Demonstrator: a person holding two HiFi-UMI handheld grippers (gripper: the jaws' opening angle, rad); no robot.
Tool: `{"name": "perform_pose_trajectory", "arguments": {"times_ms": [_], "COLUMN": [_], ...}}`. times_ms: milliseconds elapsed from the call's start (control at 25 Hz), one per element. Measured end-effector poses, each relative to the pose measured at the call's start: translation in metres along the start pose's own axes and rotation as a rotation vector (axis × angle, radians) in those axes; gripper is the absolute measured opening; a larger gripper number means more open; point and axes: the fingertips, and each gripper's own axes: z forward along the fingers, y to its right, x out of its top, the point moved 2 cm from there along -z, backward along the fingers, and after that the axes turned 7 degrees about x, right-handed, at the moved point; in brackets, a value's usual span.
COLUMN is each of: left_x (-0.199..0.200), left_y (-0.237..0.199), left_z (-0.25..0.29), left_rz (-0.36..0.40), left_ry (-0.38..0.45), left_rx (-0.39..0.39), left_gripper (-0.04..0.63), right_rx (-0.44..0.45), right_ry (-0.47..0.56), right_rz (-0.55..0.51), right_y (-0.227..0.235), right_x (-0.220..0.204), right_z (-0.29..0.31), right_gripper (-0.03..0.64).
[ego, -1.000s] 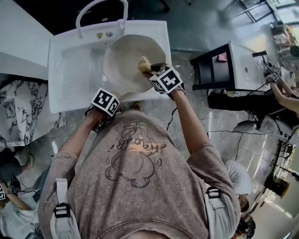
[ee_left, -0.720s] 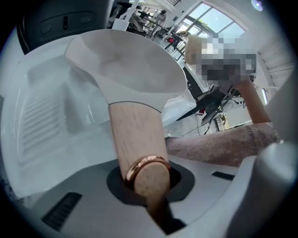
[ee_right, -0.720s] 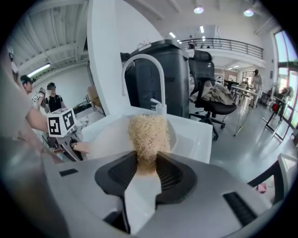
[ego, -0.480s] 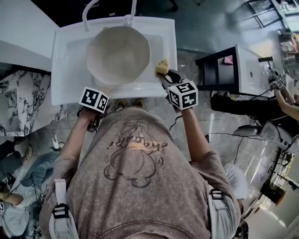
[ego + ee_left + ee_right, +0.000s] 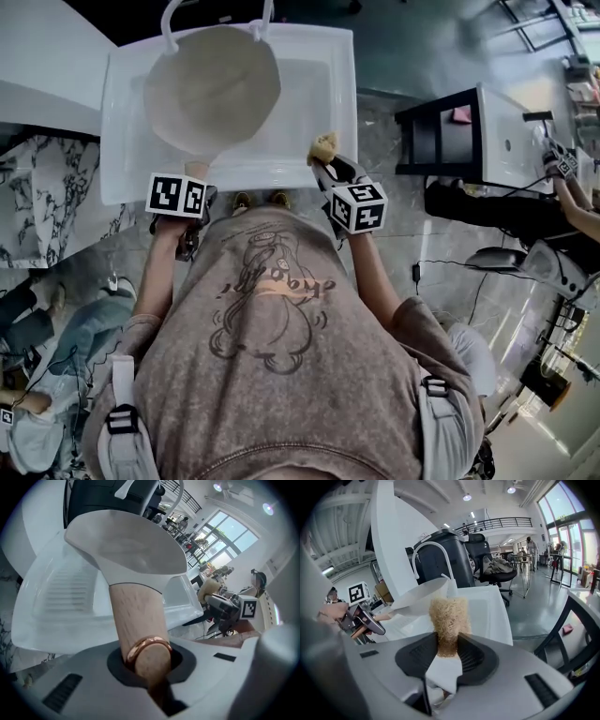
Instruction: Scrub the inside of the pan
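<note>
A white pan (image 5: pixel 211 89) hangs tilted over the white sink (image 5: pixel 314 94), its bowl near the faucet. My left gripper (image 5: pixel 194 184) is shut on the pan's wooden handle (image 5: pixel 196 170) at the sink's front rim. In the left gripper view the handle (image 5: pixel 138 620) with its copper ring runs up from my left gripper (image 5: pixel 146 660) to the pan (image 5: pixel 126 550). My right gripper (image 5: pixel 325 161) is shut on a yellow fibrous scrubber (image 5: pixel 324 145) at the sink's front right rim, apart from the pan. In the right gripper view the scrubber (image 5: pixel 449 616) sticks up from my right gripper (image 5: pixel 449 644).
A curved white faucet (image 5: pixel 173 19) arches over the sink's back edge. A marble-patterned counter (image 5: pixel 37 211) lies to the left. A black-framed white table (image 5: pixel 473 127) stands to the right, with a person's arm beyond it. Other people sit at lower left.
The right gripper has drawn the scrubber out of the pan and back to the sink's front right rim. The left gripper has swung the pan leftward and toward the faucet.
</note>
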Motion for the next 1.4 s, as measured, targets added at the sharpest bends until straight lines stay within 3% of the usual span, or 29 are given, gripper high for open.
{"name": "perform_pose_trajectory", "arguments": {"times_ms": [440, 1400], "left_x": [0.003, 0.007], "left_y": [0.002, -0.001], "left_z": [-0.001, -0.001], "left_rz": [-0.091, -0.141], "left_ry": [0.025, 0.033], "left_rx": [-0.028, -0.044], "left_gripper": [0.034, 0.035], "right_rx": [0.05, 0.096], "right_ry": [-0.023, -0.057], "right_rz": [-0.035, -0.061], "right_y": [-0.004, -0.016], "right_x": [0.003, 0.005], "right_z": [0.015, 0.033], "right_gripper": [0.141, 0.141]}}
